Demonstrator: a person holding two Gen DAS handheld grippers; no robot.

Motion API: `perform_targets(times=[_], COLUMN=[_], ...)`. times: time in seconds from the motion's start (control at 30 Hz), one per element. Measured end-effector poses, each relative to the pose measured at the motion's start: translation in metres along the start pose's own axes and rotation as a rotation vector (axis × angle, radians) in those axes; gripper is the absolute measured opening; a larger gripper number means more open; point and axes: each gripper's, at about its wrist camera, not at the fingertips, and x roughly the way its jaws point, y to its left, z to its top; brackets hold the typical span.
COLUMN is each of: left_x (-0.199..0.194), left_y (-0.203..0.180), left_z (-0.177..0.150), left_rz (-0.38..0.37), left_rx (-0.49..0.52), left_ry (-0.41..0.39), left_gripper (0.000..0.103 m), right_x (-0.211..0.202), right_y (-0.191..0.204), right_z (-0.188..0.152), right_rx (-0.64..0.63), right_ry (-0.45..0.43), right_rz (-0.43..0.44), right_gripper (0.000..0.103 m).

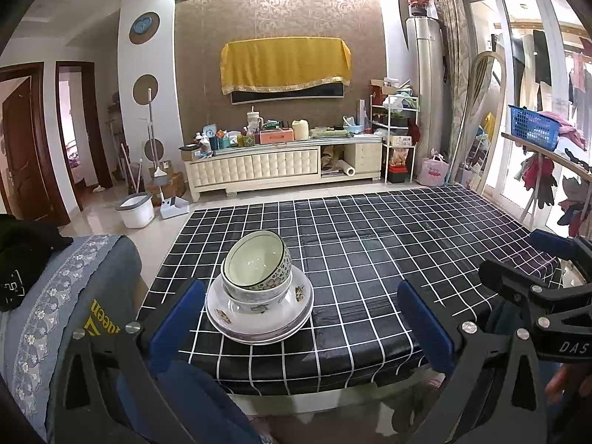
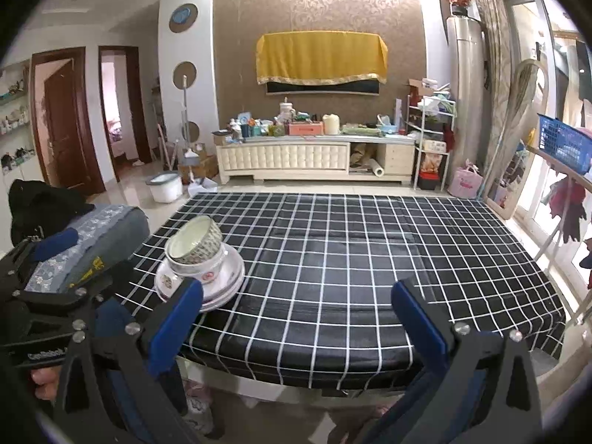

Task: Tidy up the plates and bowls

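2 bowls on plates | checked tbl | TV cabinet behind | both fingers spread, empty

Glossy glazed ceramic bowls and plates; the surface wears shiny, slightly creased black checked oilcloth.

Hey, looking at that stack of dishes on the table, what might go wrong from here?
The top bowl sits tilted in the bowl below, so it may slide off if bumped. The plates lie near the table's front-left edge, so a nudge from the open left gripper could push them toward it.
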Motion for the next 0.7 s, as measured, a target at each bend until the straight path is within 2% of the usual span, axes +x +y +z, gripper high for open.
perform_targets(times=[0.7], left_x=[-0.005], left_y=[0.002], left_z=[-0.001], left_rz=[-0.015], left_rx=[-0.009], left_ry=[0.005], left_gripper=[0.103], right_x=[-0.013], right_y=[-0.002], right_z=[-0.005], right_rx=[-0.012], right_ry=[-0.029], right_rz=[-0.012], right_gripper=[0.103])
